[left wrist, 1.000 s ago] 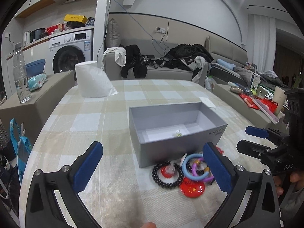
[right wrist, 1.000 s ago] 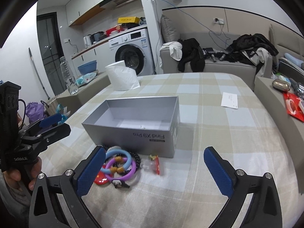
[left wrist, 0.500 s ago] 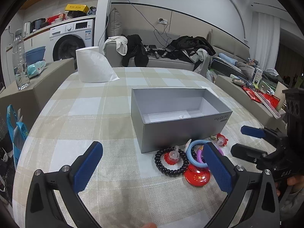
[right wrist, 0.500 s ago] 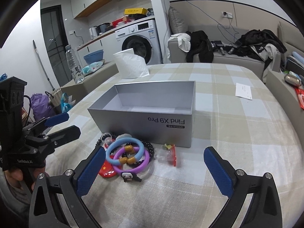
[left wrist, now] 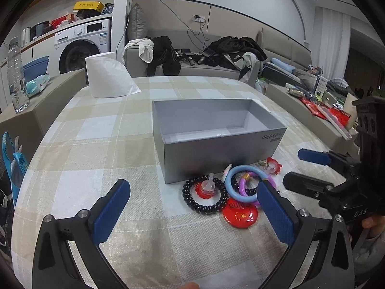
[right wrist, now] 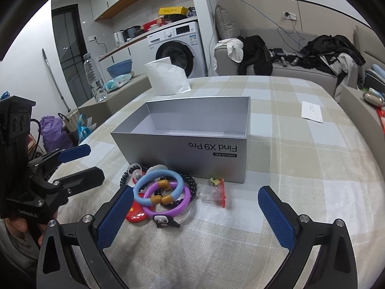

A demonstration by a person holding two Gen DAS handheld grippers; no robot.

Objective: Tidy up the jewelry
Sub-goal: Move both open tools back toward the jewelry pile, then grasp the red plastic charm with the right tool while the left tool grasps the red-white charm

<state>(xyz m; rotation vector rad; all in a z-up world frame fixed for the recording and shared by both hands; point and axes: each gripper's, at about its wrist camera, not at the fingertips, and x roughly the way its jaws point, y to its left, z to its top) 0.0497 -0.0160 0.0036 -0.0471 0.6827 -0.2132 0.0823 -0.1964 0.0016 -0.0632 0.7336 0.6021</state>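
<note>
Open grey cardboard box (right wrist: 192, 130) on checked desk (right wrist: 300, 159), floor mostly hidden by near wall, black bead bracelet (left wrist: 204, 196) partly under light-blue bangle (right wrist: 158, 186), left tool (left wrist: 192, 213) and right tool (right wrist: 196, 216) both released, empty.

A table under a beige checked cloth (left wrist: 101, 144) carries an open grey box (left wrist: 216, 142). Against the box's near side lies a cluster: black bead bracelet (left wrist: 204, 195), blue bangle (right wrist: 156, 187), purple bangle (right wrist: 168, 202), red badge (left wrist: 239, 213). Beyond the box stands a white paper roll (left wrist: 105, 77); a paper slip (right wrist: 311, 111) lies to the box's right.

Both wrist cameras look low across the table, sharing the grey box (left wrist: 216, 144) and jewelry pile (right wrist: 163, 192).
</note>
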